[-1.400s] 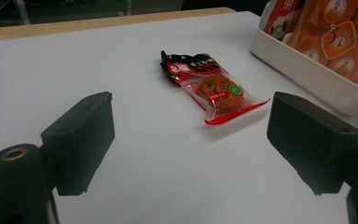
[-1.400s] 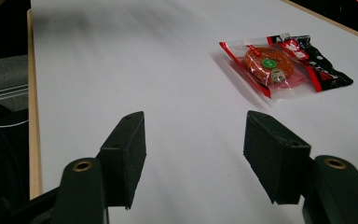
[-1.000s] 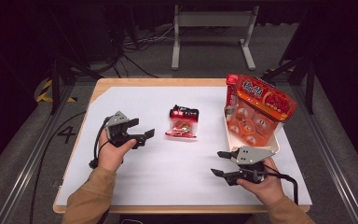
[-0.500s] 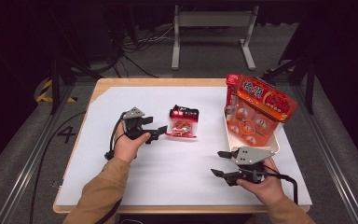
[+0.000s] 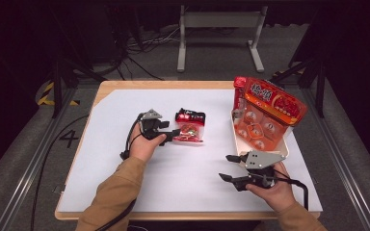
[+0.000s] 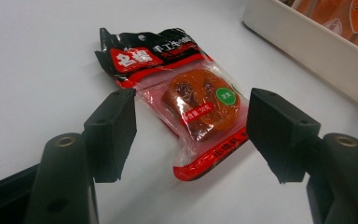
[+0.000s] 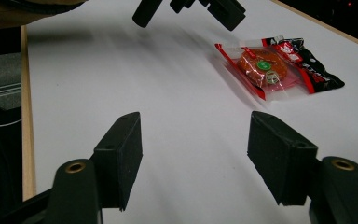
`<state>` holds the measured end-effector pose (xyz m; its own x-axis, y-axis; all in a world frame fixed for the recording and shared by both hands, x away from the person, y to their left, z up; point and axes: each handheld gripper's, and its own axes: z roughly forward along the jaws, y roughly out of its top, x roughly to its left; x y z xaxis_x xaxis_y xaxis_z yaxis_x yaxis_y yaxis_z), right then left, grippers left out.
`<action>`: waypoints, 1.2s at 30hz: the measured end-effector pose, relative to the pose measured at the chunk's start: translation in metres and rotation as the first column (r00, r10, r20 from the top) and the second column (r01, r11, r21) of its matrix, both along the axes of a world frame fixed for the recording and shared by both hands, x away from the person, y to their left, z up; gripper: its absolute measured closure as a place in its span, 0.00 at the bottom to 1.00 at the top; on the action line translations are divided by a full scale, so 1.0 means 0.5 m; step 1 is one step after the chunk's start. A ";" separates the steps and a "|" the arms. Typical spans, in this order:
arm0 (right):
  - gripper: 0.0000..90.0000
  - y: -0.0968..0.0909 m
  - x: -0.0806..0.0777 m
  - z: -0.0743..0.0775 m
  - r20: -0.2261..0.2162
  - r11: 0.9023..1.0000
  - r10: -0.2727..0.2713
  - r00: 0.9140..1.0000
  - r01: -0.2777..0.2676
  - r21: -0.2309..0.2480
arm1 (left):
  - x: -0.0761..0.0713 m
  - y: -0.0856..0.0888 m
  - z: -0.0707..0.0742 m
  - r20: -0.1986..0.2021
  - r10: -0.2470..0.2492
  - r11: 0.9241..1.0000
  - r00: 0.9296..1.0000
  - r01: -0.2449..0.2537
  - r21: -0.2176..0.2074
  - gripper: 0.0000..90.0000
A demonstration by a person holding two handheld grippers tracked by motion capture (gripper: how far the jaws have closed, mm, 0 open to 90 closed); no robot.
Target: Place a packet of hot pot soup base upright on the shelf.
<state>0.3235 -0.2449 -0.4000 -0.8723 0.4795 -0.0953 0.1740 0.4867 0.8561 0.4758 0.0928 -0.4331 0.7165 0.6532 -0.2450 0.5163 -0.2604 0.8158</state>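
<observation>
Big white surface (image 5: 111,106), looking the same as a second ago. White tray (image 5: 233,126) of orange snack packs parked at its far right side, untouched. Right hand-held gripper (image 5: 228,167) sitting just in front of that tray, jaws spread wide with nothing between them, no shift from a second back.

Real change: left hand-held gripper (image 5: 173,135), well out to the left of the tray a second ago, now slid in toward it and pulled up right at the small red-and-black snack packet (image 5: 189,129). Jaws released and wide open, straddling the near end of the packet in the left gripper view, not touching it as far as can be told. Packet lying flat on the surface, a little way left of the tray and apart from it.

Reads like approach done, grab next. Probably just needs lowering and closing on that thin crinkly edge. Could skid on the smooth sheet if pinched too shallow.
</observation>
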 end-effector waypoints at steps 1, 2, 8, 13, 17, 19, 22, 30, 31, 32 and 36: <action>0.40 0.000 0.000 0.000 -0.001 1.000 -0.002 1.000 0.002 0.003 | 0.002 -0.004 -0.003 -0.010 -0.004 1.000 1.000 0.004 0.000 0.39; 0.40 -0.001 0.000 0.000 -0.002 1.000 -0.002 1.000 0.002 0.003 | 0.003 -0.008 -0.005 -0.023 -0.006 1.000 1.000 0.006 -0.003 0.40; 0.40 -0.001 0.001 0.000 -0.012 1.000 0.005 1.000 -0.005 0.015 | 0.010 -0.022 -0.017 -0.090 0.006 1.000 0.996 -0.004 0.030 0.44; 0.40 -0.001 0.001 0.000 -0.018 1.000 0.004 1.000 -0.004 0.020 | 0.012 -0.025 -0.025 -0.101 0.002 1.000 0.995 0.000 0.023 0.48; 0.40 0.000 0.001 -0.001 -0.020 1.000 0.006 1.000 -0.006 0.021 | 0.013 -0.031 -0.033 -0.103 -0.002 0.997 0.995 0.009 0.070 0.49; 0.40 -0.001 0.002 -0.001 -0.028 1.000 0.007 1.000 -0.006 0.029 | 0.014 -0.035 -0.040 -0.117 -0.002 0.996 0.993 0.012 0.084 0.53; 0.40 -0.001 0.002 -0.001 -0.031 0.999 0.007 0.999 -0.006 0.032 | 0.014 -0.037 -0.040 -0.125 -0.006 0.997 0.992 0.016 0.077 0.58; 0.40 0.003 0.003 -0.005 -0.035 1.000 0.009 0.999 -0.008 0.026 | 0.009 -0.045 -0.039 -0.086 -0.017 0.990 0.996 0.029 0.136 0.72; 0.40 0.003 0.002 -0.005 -0.035 1.000 0.009 0.999 -0.008 0.027 | 0.007 -0.046 -0.040 -0.087 -0.010 0.991 0.996 0.022 0.132 0.73; 0.40 0.003 0.002 -0.005 -0.034 1.000 0.010 0.999 -0.009 0.027 | 0.005 -0.046 -0.041 -0.079 -0.008 0.991 0.997 0.018 0.132 0.74; 0.40 0.004 0.003 -0.006 -0.036 1.000 0.008 0.999 -0.008 0.024 | -0.003 -0.050 -0.039 -0.054 -0.009 0.984 0.999 0.018 0.180 0.85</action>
